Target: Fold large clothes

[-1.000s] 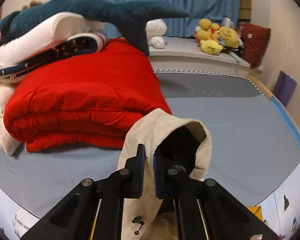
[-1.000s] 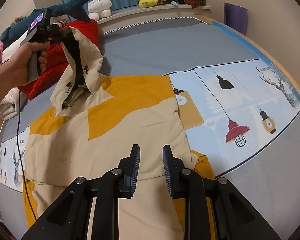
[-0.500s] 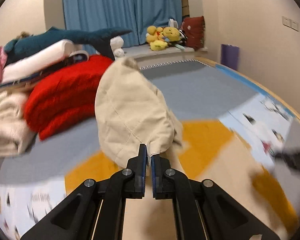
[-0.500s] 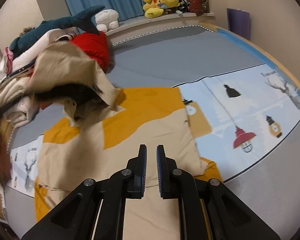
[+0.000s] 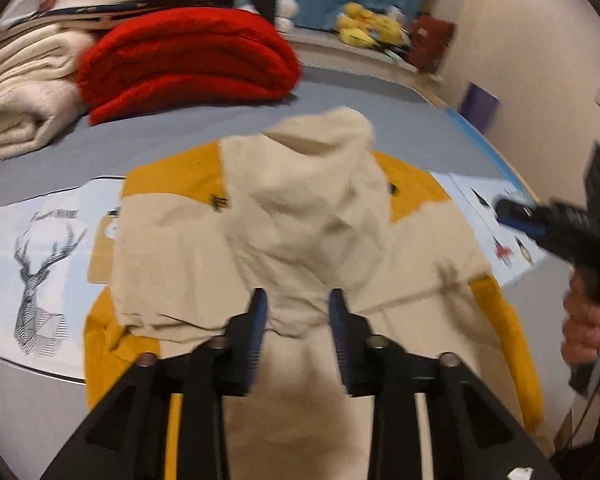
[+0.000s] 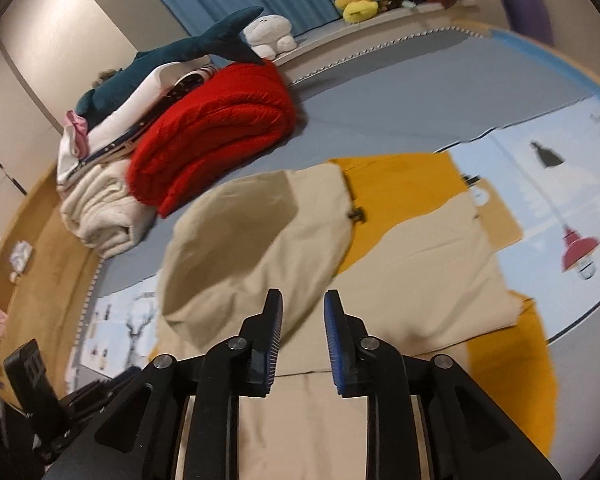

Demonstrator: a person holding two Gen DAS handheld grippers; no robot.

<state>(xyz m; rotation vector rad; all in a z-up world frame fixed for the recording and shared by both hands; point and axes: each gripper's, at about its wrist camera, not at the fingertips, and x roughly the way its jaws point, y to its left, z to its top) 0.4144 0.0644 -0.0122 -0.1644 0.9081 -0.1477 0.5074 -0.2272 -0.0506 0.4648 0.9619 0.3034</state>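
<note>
jacket (image 5: pixel 399 248), tan w/ yellow bits, lies flat on the gray bed (image 5: pixel 180 128) over a deer sheet (image 5: pixel 32 248). no boxes or bins here. hood (image 5: pixel 307 200) was up in the left gripper (image 5: pixel 296 312) half a sec ago; now it's flopped down on the jacket and that gripper is wide open, holding nothing. right gripper (image 6: pixel 301 316) opened up too, over the jacket, nothing in it. red blanket (image 6: pixel 216 136) is near the hood; lots of bare bed past it.
</note>
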